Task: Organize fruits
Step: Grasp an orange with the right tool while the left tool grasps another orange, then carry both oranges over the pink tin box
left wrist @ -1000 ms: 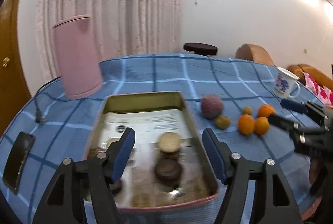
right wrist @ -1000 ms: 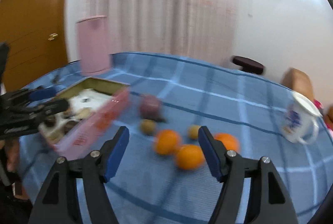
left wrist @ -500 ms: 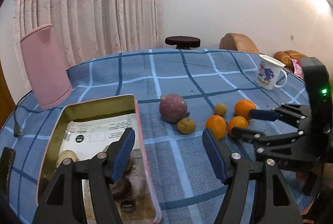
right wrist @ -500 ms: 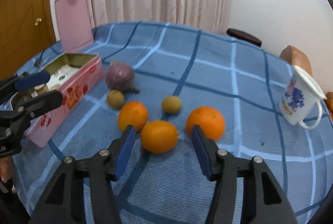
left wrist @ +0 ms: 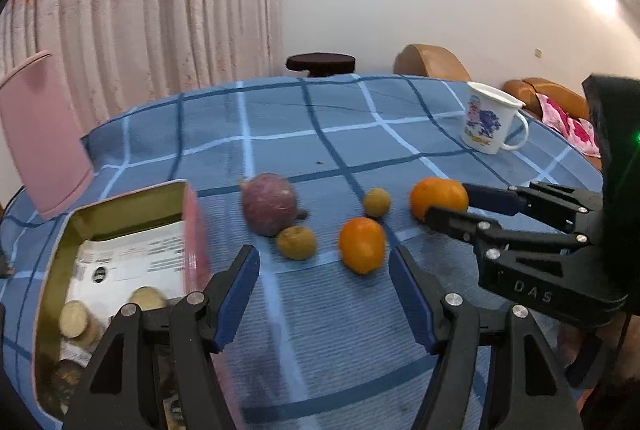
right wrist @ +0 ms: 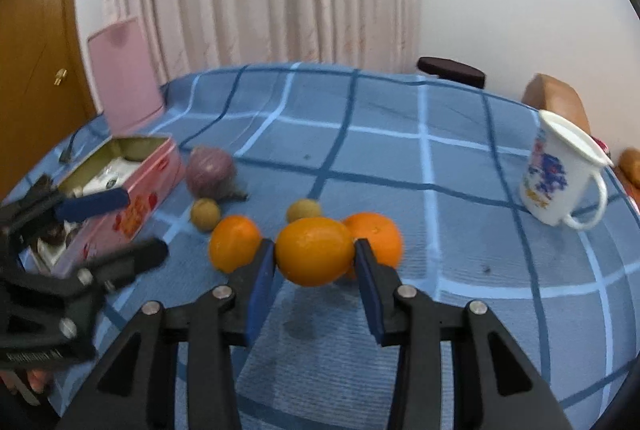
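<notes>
My right gripper (right wrist: 314, 256) is shut on an orange (right wrist: 315, 251), both pads touching its sides, just above the blue checked cloth. In the left wrist view the same orange (left wrist: 439, 197) sits between the right gripper's fingers (left wrist: 452, 221). Two more oranges (right wrist: 234, 243) (right wrist: 378, 236) lie beside it. Two small brown fruits (right wrist: 205, 214) (right wrist: 304, 210) and a purple round fruit (right wrist: 210, 172) lie behind. My left gripper (left wrist: 322, 284) is open and empty, hovering in front of an orange (left wrist: 362, 244) and a brown fruit (left wrist: 296, 242).
An open pink tin (left wrist: 120, 254) with round biscuits and a paper stands at the left. A pink upright lid (right wrist: 124, 70) stands behind it. A white printed mug (right wrist: 560, 174) stands at the right. The round table's edge curves around the front.
My right gripper closed on the middle orange and lifted it slightly. My left gripper swung right, away from the tin toward the fruits.
</notes>
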`<state>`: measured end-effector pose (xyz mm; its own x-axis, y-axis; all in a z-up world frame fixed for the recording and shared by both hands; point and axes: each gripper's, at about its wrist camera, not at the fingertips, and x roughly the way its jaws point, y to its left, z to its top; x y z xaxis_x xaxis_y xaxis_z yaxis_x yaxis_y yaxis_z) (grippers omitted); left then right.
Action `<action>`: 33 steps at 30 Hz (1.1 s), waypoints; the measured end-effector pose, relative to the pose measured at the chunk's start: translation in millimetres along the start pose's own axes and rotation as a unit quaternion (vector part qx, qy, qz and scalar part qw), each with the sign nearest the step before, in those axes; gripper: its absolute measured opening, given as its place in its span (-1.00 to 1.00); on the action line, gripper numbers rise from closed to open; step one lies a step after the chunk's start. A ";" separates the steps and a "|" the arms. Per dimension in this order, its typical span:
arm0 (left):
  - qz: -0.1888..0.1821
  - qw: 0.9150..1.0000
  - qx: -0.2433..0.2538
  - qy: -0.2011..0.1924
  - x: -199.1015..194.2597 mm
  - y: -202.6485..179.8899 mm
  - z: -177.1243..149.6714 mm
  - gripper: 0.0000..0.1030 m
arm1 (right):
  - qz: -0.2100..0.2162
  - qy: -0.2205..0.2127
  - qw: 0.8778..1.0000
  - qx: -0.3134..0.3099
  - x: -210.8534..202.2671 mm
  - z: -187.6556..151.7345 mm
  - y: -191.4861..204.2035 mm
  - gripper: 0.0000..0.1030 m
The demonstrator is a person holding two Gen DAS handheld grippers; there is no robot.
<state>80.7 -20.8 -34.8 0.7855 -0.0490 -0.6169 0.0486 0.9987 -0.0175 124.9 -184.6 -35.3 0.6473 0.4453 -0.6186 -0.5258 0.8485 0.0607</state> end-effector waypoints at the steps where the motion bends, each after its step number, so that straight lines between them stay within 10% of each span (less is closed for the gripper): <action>1: -0.004 1.000 0.003 0.005 4.4 -3.0 1.3 0.33 | 0.001 -0.002 1.000 0.006 -0.9 0.8 -2.5 -0.17; 13: -0.038 0.998 0.018 0.052 42.0 -20.0 8.5 -0.12 | -0.004 -0.034 0.999 0.039 -14.0 1.3 -15.3 -0.17; 33: -0.020 0.999 0.003 0.048 53.0 -11.6 16.9 -0.30 | -0.002 -0.045 0.999 0.030 -15.0 0.1 -16.2 -0.16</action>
<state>132.1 -35.3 -54.0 0.7206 -0.0874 -0.6878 0.0833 0.9958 -0.0392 123.8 -205.0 -27.0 0.6979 0.4635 -0.5460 -0.4904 0.8649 0.1074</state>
